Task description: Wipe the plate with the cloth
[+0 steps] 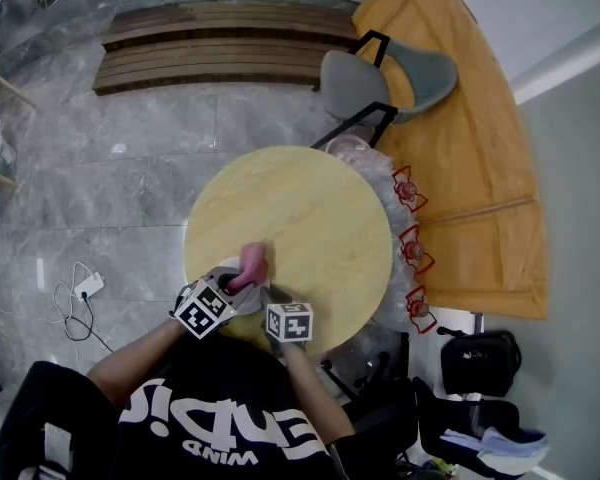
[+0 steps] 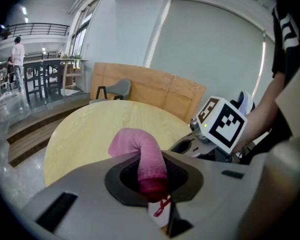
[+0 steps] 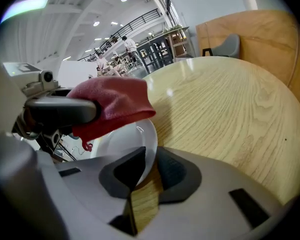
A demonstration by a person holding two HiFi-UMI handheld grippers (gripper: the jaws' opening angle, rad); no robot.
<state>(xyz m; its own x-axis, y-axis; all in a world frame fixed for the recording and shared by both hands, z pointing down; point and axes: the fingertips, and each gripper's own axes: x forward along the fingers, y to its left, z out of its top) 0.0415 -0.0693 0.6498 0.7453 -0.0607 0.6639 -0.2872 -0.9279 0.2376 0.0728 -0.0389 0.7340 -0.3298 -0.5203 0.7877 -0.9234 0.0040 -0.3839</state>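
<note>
A pink cloth (image 2: 144, 156) is pinched between the jaws of my left gripper (image 2: 152, 180), its free end curling up and forward. In the right gripper view the same cloth (image 3: 115, 105) hangs over a white plate (image 3: 124, 145). My right gripper (image 3: 147, 168) is shut on that plate's near rim and holds it tilted at the table's near edge. From the head view both grippers meet at the near edge of the round table (image 1: 310, 218): left gripper (image 1: 234, 282), right gripper (image 1: 270, 295), the cloth (image 1: 250, 264) between them. Only a sliver of the plate (image 1: 227, 265) shows there.
The round wooden table top (image 3: 230, 104) stretches away beyond the plate. A grey chair (image 1: 380, 78) stands at its far side before a curved wooden bench (image 1: 470, 148). Red wire holders (image 1: 412, 250) sit along the table's right edge. A bag (image 1: 480, 360) lies on the floor.
</note>
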